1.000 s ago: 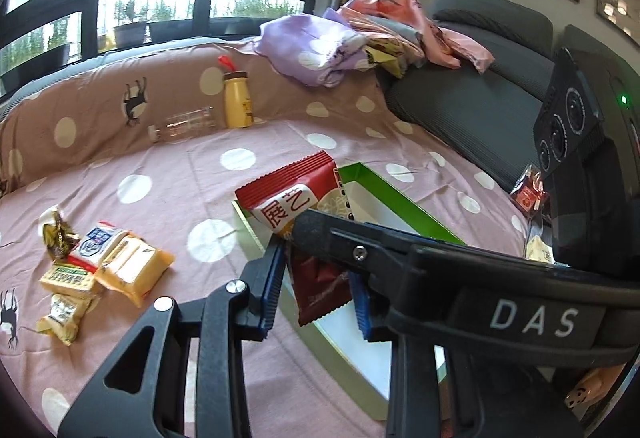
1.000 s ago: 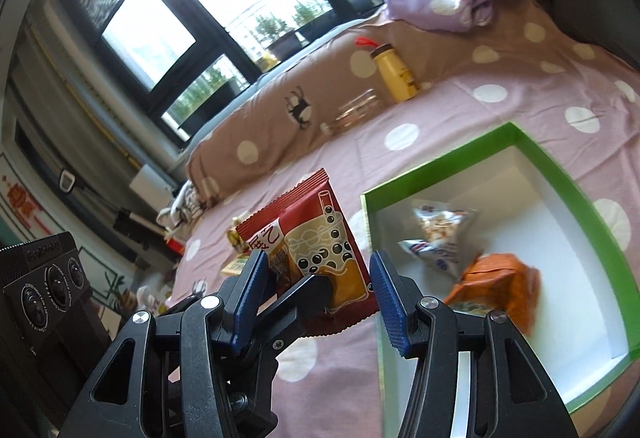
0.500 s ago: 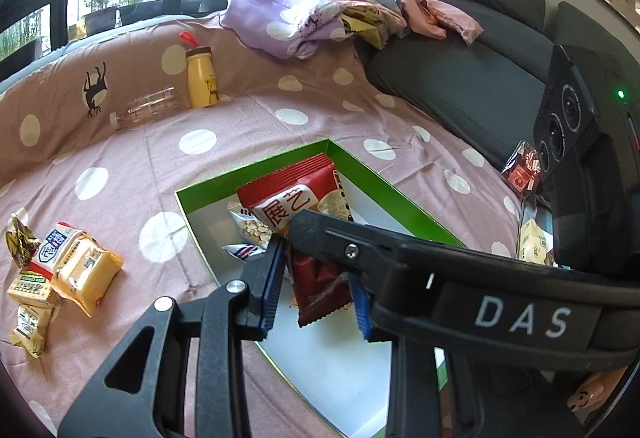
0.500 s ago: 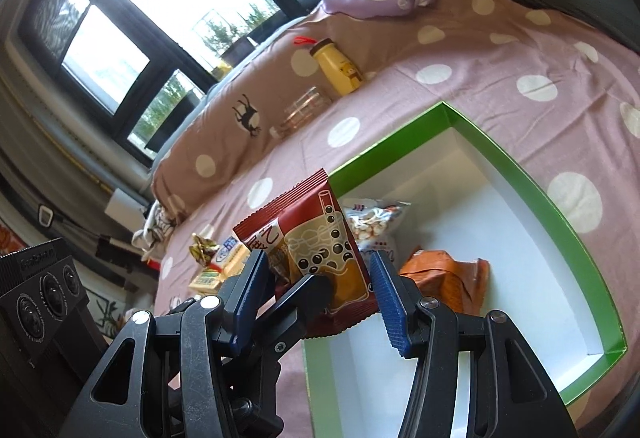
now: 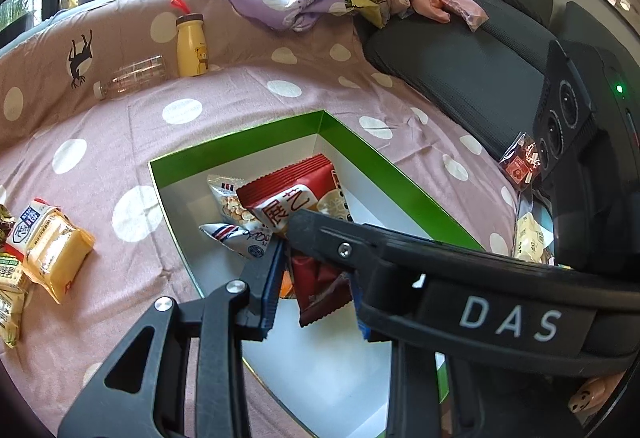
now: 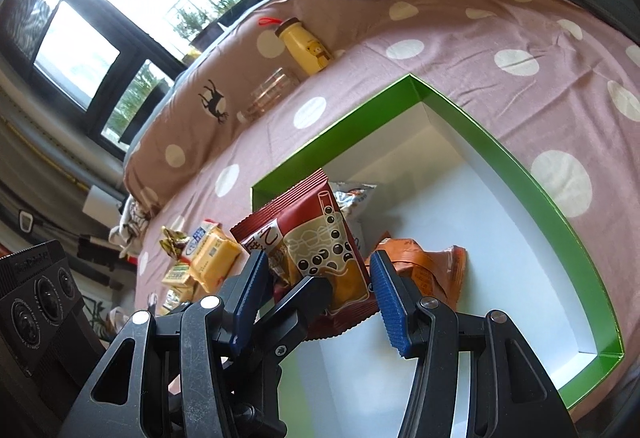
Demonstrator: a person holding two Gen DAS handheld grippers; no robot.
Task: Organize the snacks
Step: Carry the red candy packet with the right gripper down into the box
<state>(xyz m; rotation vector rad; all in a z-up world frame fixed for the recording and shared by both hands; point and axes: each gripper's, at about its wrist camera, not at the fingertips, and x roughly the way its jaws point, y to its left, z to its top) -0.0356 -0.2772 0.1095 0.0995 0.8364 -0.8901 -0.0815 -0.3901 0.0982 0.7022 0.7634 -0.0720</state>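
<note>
Your left gripper [image 5: 316, 290] is clamped on the red snack packet [image 5: 304, 206], holding it upright above the green box [image 6: 500, 154]. Your right gripper [image 6: 316, 290] straddles the same packet with its pads apart, not pressing it. Three other snacks lie inside the box.

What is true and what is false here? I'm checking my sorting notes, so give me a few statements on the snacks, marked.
1. The red packet is held over the green box. True.
2. The box is empty. False: an orange packet and other snacks lie in it.
3. The clear bottle lies on its side. True.
4. The cloth is striped. False: it has white dots.
5. The yellow snacks are in the box. False: they lie outside on the cloth.
</note>
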